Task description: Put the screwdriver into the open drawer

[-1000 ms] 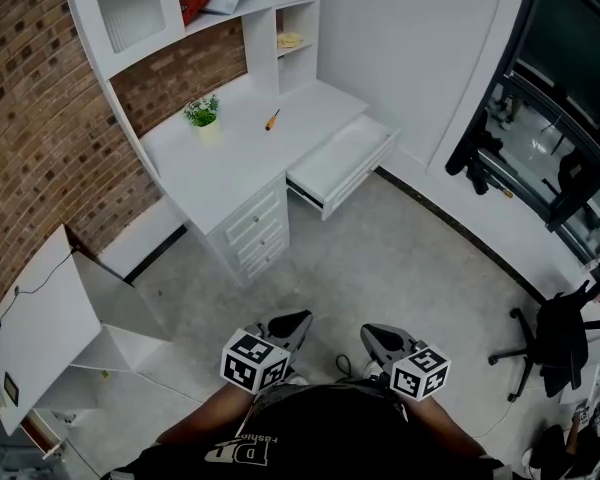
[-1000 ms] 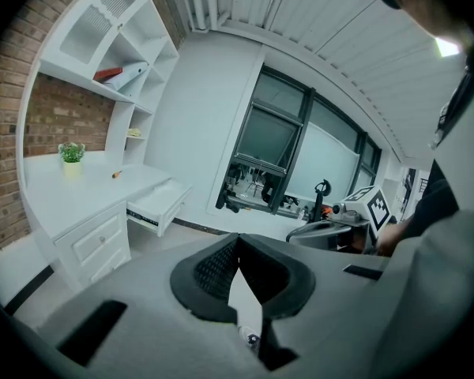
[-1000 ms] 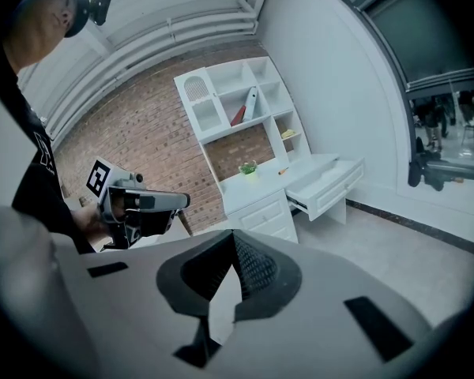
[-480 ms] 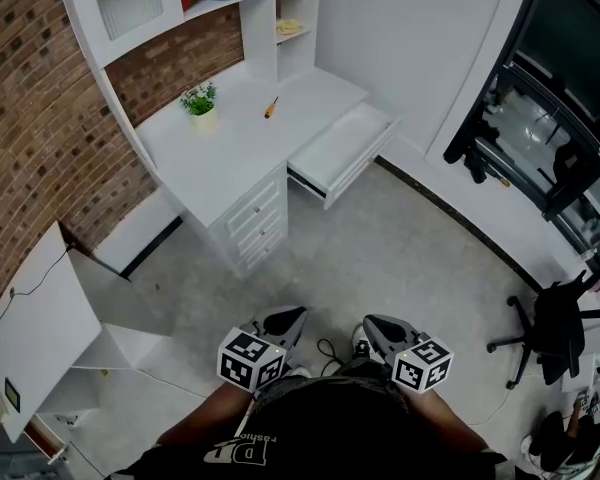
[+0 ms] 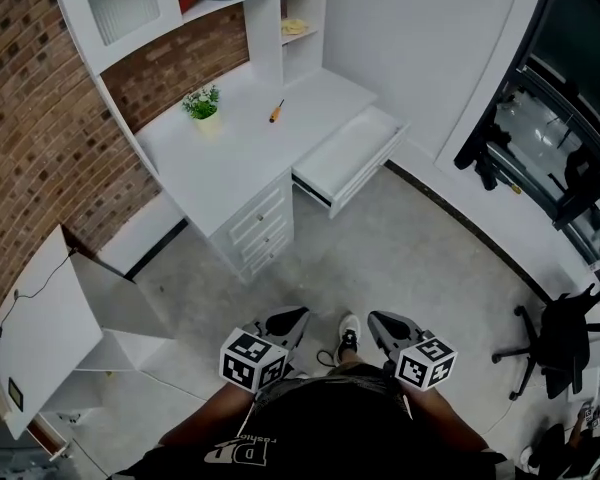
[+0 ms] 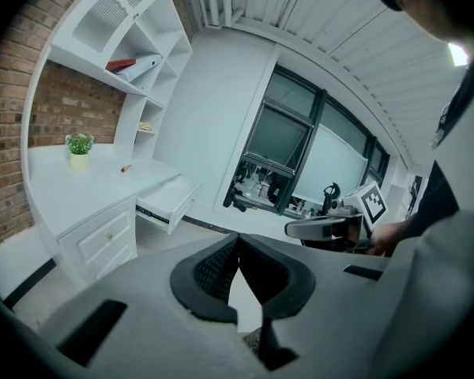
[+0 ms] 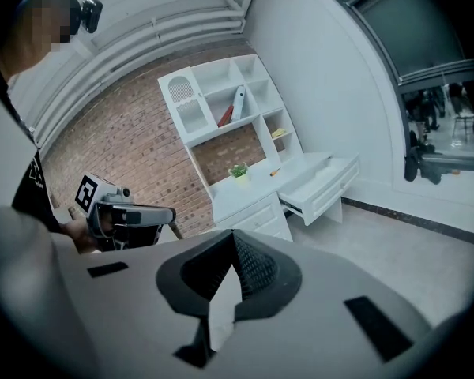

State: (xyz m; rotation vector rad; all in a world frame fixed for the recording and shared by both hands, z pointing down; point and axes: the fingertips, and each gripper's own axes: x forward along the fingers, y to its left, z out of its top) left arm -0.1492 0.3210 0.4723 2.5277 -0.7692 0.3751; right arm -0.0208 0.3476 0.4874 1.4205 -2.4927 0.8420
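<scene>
Nearest the camera, the left gripper (image 6: 238, 243) and the right gripper (image 7: 234, 242) are held side by side, low in front of the person's body, each pointed forward and somewhat down. The left gripper's jaws are seen pressed together at their tips, with nothing caught between them. The right gripper's jaws are likewise closed tip to tip and empty. A shoe (image 5: 347, 334) is seen on the grey floor (image 5: 410, 248) between the two grippers. To the left, a white board (image 5: 35, 333) is propped against a brick wall (image 5: 30, 138). Farther off, across the floor, a white desk (image 5: 215, 163) is set against that wall, with a stack of small shut drawers (image 5: 263, 230) under its near corner. The open drawer (image 5: 352, 154) is pulled out from under the desk's right end. The screwdriver (image 5: 275, 111), which has an orange handle, is laid flat on the desk top, just behind the open drawer and well apart from both grippers. A small potted plant (image 5: 204, 105) is stood on the desk to the screwdriver's left. Shelves (image 5: 278, 28) are mounted above the desk at the back. At the far right, a black office chair (image 5: 560, 333) is placed near dark windows (image 5: 570, 78).
</scene>
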